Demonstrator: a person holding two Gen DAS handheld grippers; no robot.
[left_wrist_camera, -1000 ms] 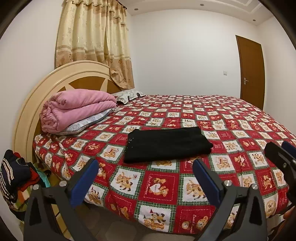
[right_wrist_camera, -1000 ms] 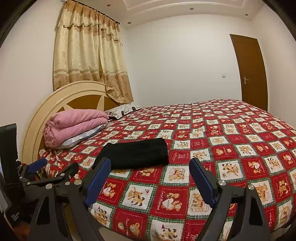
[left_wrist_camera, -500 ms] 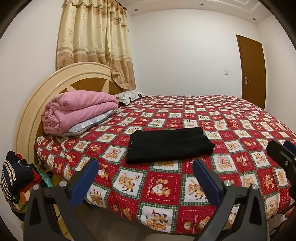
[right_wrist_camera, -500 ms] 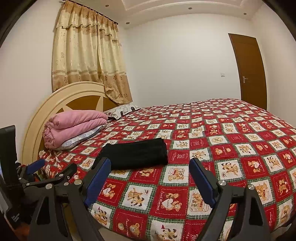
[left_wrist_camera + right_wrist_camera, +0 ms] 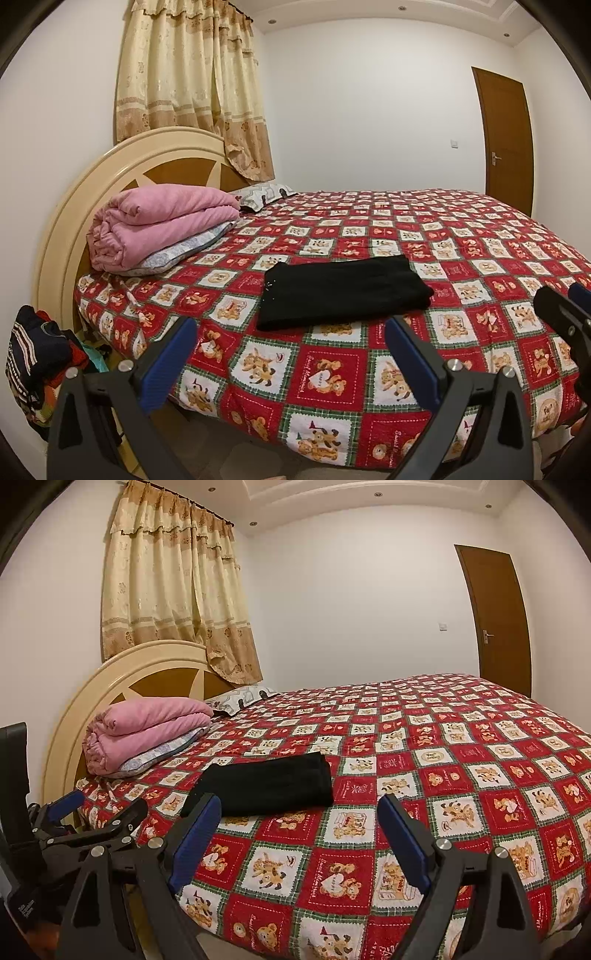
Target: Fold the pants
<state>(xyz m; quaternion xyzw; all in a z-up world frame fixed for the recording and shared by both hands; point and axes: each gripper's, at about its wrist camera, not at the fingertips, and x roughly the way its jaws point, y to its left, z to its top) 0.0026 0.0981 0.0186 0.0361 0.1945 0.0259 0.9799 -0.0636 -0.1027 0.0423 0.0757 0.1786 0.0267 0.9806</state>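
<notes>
Black jaws, blue pads [image 5: 168, 363], silver screws [image 5: 443, 843]

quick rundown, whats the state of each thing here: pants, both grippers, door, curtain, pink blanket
black pants: folded flat on the bedspread, untouched
left gripper: open, empty, short of the bed
right gripper: open, empty, short of the bed
door: shut
curtain: drawn closed
pink blanket: folded, stacked on a pillow by the headboard
</notes>
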